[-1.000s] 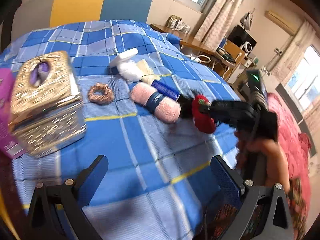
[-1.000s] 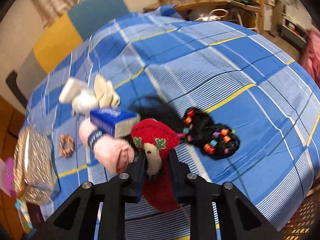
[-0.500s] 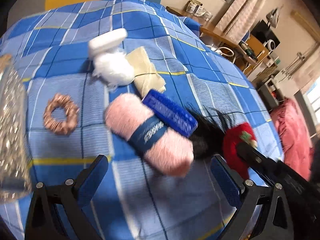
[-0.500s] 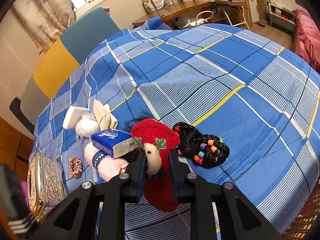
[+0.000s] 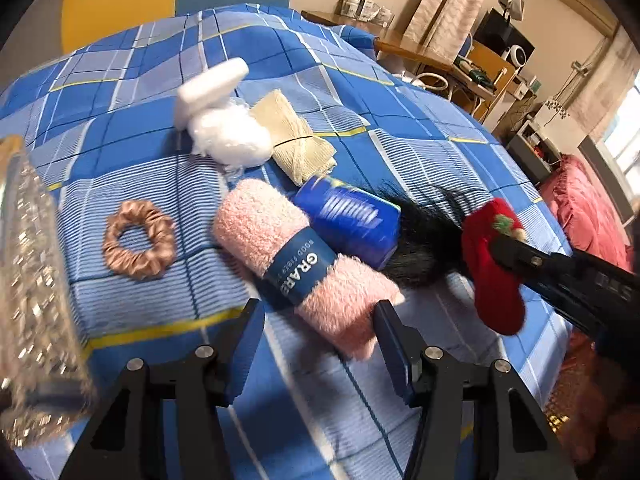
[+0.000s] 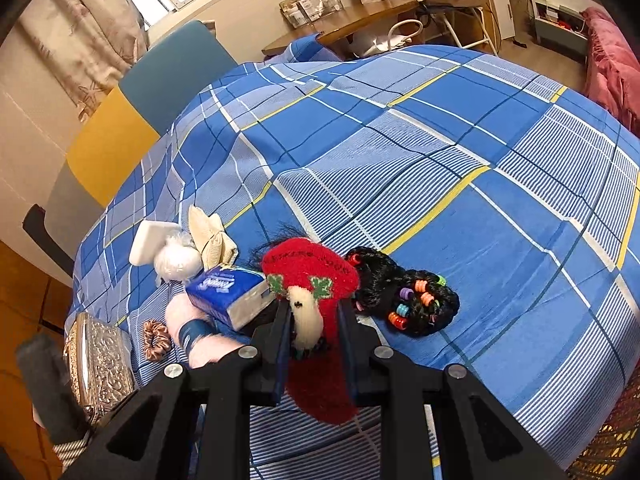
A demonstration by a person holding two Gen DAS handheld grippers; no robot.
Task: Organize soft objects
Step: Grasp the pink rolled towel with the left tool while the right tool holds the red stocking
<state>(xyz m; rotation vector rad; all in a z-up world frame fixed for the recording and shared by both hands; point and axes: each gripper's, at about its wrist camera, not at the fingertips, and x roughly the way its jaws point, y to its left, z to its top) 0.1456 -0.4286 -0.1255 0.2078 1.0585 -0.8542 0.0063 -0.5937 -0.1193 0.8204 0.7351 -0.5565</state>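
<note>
A pink rolled towel with a dark blue band lies on the blue plaid bedspread. Its near end sits between the fingers of my left gripper, whose jaws are closing; the pads do not clearly press on it. Against the towel leans a blue tissue pack. My right gripper is shut on a red knitted sock with a cream patch and green leaves, held just above the bed. Beside the sock lies black hair with coloured beads.
A bronze scrunchie lies left of the towel. Behind it are a white cotton bundle, a white block and a folded beige cloth. An ornate metallic box stands at the left edge. A desk stands beyond the bed.
My left gripper has come down and forward onto the pink towel, and its jaws have narrowed around the towel's end. The right gripper has stayed in place, still holding the red sock.
</note>
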